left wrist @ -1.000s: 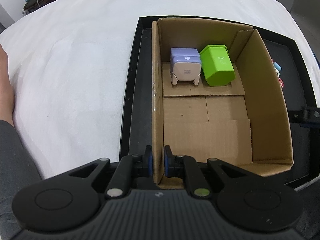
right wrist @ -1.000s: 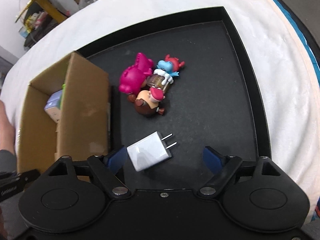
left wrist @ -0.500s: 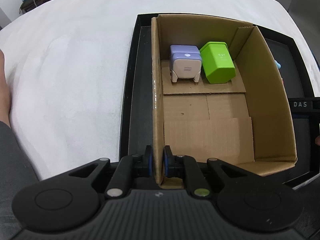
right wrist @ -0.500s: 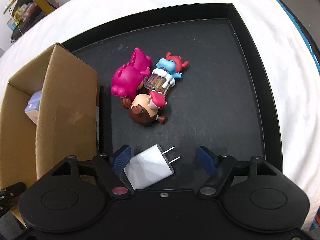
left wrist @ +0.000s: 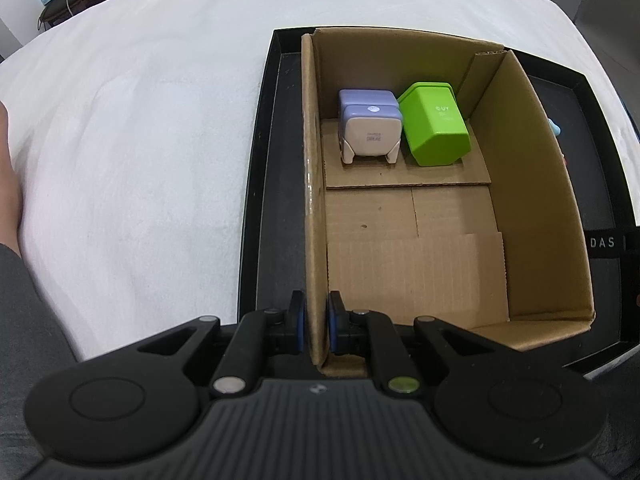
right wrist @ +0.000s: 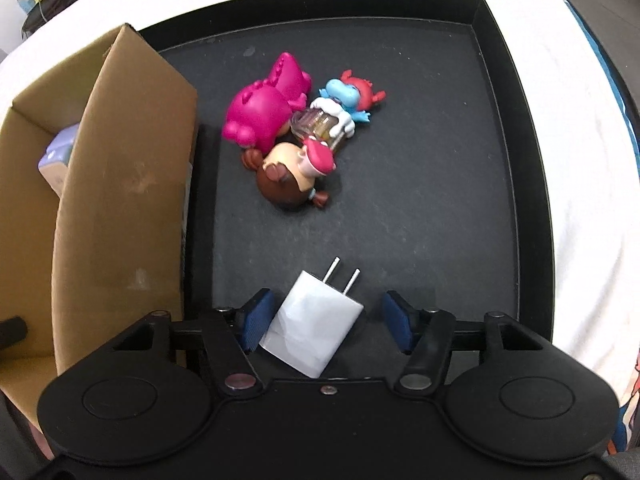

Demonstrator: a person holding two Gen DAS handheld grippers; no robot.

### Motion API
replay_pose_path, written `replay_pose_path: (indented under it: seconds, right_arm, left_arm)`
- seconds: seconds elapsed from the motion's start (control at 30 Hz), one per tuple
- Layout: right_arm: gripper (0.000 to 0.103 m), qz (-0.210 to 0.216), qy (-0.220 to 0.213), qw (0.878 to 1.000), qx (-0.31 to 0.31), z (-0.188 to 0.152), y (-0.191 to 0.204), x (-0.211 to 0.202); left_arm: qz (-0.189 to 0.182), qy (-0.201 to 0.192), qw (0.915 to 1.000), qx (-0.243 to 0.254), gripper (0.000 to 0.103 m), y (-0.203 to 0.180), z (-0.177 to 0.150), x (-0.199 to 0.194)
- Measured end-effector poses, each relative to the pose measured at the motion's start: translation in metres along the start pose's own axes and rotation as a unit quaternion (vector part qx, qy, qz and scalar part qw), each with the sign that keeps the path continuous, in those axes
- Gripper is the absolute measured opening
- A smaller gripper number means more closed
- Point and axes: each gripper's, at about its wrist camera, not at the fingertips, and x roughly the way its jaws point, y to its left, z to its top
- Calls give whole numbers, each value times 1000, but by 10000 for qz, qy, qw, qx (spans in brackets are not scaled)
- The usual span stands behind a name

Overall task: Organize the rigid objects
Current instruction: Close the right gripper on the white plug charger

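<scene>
Left view, box: my left gripper is clamped on the near wall of the cardboard box; I hold it steady.
Left view, contents: purple charger and green block sit at the far end.
Right view, plug: white charger lies low centre on the black tray.
Right view, grip: my right gripper is closing around it, pads not yet pressing; I'd square the jaws to its flat sides.

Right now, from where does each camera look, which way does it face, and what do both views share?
Left wrist: on the left gripper, looking steeply down into the cardboard box, shut on its wall; a sleeve shows.
Right wrist: on the right gripper, looking down at the white charger between its closing jaws.
Shared: the cardboard box, black tray and purple charger.
</scene>
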Motion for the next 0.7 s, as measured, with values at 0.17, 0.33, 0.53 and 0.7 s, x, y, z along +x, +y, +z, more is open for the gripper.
replay_pose_path:
  seconds: [0.17,0.33,0.53,0.7]
  right_arm:
    - [49,-14,25,10000,-63,-7,-9,1]
    - [39,152,142,9996,-172,-12,-10,-7]
    - [38,195,-45,9995,-243,-9,-11,-25]
    - [36,269,-234,9987,-354,-6,-7,-47]
  left_arm:
    - [-16,25,10000,-51,11,0,0,1]
    - [-26,61,9999,-88,11,0,0,3]
    - [-41,70,9999,-141,11,2,1,3]
    - [-34,16,9999,-143,11,2,1,-1]
